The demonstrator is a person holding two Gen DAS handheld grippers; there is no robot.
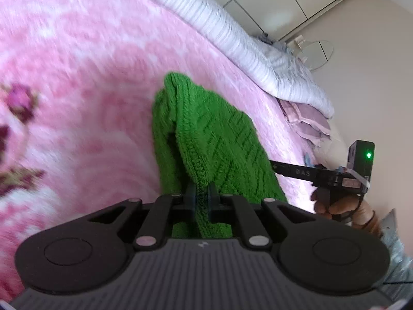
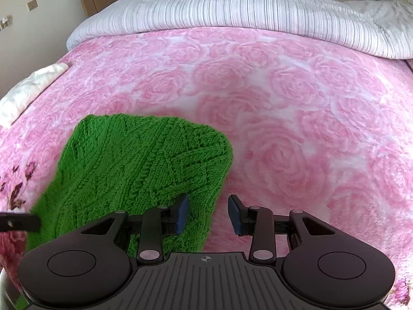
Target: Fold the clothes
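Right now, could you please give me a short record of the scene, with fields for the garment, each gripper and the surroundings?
garment: green knitted garment, lying partly on the bed
surface: pink rose-patterned blanket
left gripper: shut on an edge of the green knit
right gripper: open, nothing between the pads, right edge of the knit just below it
bedding behind: white striped duvet across the far side of the blanket
other: white cloth at the bed's left edge
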